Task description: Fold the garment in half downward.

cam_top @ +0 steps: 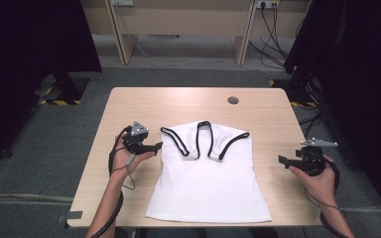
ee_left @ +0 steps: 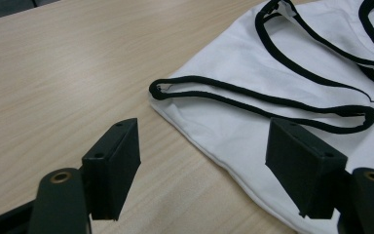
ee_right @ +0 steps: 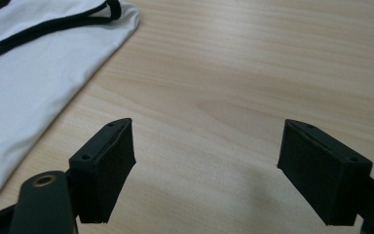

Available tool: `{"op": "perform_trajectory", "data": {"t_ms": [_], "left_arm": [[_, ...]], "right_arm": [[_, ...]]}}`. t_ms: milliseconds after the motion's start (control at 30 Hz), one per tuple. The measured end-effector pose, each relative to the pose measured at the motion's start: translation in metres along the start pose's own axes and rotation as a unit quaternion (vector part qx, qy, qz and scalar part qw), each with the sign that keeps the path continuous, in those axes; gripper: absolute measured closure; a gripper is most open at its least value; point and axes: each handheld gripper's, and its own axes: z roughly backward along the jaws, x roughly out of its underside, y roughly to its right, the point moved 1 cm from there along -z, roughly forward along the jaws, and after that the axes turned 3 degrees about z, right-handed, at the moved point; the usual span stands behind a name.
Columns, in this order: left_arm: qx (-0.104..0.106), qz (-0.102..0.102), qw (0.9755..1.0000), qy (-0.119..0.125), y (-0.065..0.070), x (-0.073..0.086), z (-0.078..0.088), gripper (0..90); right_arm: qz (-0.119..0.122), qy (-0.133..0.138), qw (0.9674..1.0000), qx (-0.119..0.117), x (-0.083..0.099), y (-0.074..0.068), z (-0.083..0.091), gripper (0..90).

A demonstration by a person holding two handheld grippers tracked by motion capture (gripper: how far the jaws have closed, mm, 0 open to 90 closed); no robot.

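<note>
A white sleeveless top (cam_top: pixel 211 173) with black-trimmed straps lies flat in the middle of the wooden table (cam_top: pixel 129 109). My left gripper (cam_top: pixel 155 147) hovers at the top's left armhole edge, jaws open and empty. In the left gripper view the black trim (ee_left: pixel 253 97) and white fabric (ee_left: pixel 233 131) lie just ahead of the open gripper (ee_left: pixel 202 165). My right gripper (cam_top: pixel 284 161) is open over bare wood a short way right of the top. The right gripper view has the open gripper (ee_right: pixel 207 170) above bare wood, with the top's edge (ee_right: pixel 39 73) off to its left.
A round cable hole (cam_top: pixel 233 100) sits near the table's far edge. Beyond the table are wooden desk legs (cam_top: pixel 121 39) and loose cables (cam_top: pixel 273 34) on the grey carpet. Dark curtains (cam_top: pixel 30 49) hang at both sides.
</note>
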Motion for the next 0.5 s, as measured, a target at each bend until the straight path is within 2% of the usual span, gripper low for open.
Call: {"op": "perform_trajectory", "data": {"t_ms": [200, 400, 500], "left_arm": [[0.002, 0.010, 0.9999, -0.011, -0.008, -0.007, -0.011, 28.0], [0.002, 0.016, 0.9993, -0.033, -0.017, -0.020, -0.029, 28.1], [0.002, 0.017, 0.9987, -0.049, -0.022, -0.029, -0.040, 28.2]], "right_arm": [[0.010, 0.002, 0.9999, -0.011, -0.020, -0.006, -0.008, 19.1], [0.031, -0.002, 0.9988, -0.038, -0.048, -0.018, -0.023, 15.7], [0.038, -0.001, 0.9981, -0.048, -0.065, -0.025, -0.033, 19.9]]}}
